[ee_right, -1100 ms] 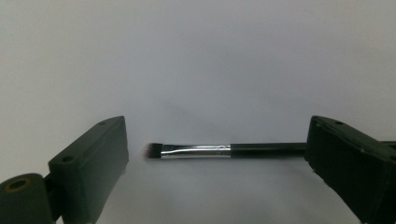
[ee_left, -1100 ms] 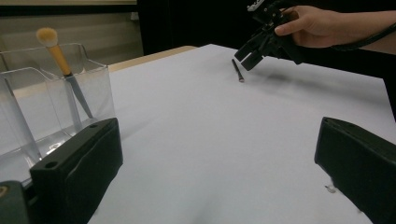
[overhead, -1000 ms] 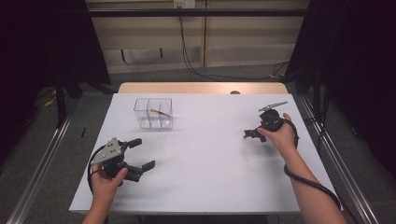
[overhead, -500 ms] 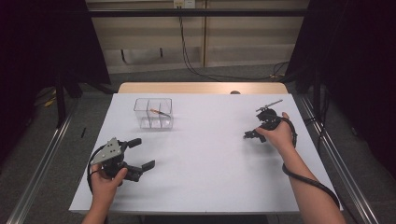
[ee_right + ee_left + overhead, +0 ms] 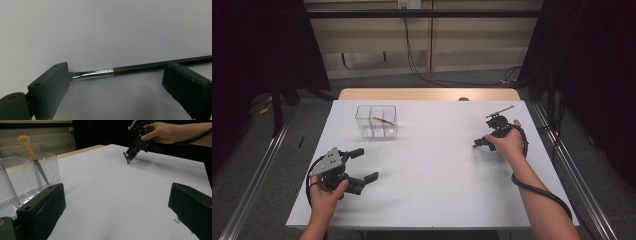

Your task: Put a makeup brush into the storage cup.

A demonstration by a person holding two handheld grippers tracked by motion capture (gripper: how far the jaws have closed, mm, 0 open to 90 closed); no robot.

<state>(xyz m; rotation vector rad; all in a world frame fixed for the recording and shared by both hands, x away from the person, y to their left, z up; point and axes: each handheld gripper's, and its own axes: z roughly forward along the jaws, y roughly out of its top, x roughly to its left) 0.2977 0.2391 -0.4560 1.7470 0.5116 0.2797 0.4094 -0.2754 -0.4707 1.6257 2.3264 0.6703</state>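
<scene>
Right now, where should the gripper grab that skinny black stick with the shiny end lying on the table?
Probably the black handle, not the shiny metal collar. The stick lies flat on the white table, crossing between the right gripper's open jaws. Come straight down from above and pinch across its thin width, near the middle so it shouldn't tip.

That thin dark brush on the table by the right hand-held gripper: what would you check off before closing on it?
1. Right hand-held gripper open: ok.
2. Dark brush lies between its jaws: ok.
3. Brush flat on the white table: ok.
4. Jaws low enough to pinch it: cannot tell.
5. Left hand-held gripper far off, out of the way: ok.
6. Clear organizer has room; one orange-handled brush inside: ok.
</scene>
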